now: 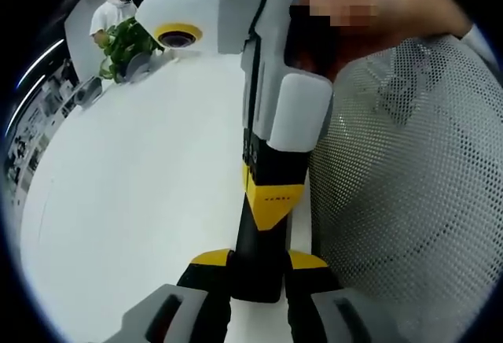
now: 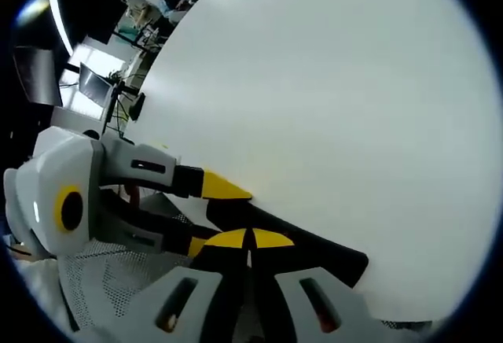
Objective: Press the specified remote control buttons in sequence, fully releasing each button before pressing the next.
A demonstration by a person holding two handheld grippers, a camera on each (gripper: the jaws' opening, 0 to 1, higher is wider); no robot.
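A slim black remote control (image 1: pixel 255 274) lies lengthwise between my left gripper's (image 1: pixel 257 260) yellow-tipped jaws, which are shut on it above the white table (image 1: pixel 141 193). My right gripper (image 1: pixel 273 204) comes down from the top of the left gripper view, its yellow tips together and resting on the remote's upper face. In the right gripper view, my right gripper (image 2: pixel 250 239) is shut with its tips against the remote (image 2: pixel 318 252). The left gripper (image 2: pixel 212 215) reaches in from the left and clamps the remote's near end. The buttons are hidden.
A white mesh surface (image 1: pixel 409 193) bulges beside the grippers, also visible as mesh (image 2: pixel 102 284). A hand (image 1: pixel 393 12) holds the right gripper. Far off stand a leafy plant (image 1: pixel 126 48), a person (image 1: pixel 116 9) and desks with monitors (image 2: pixel 94 87).
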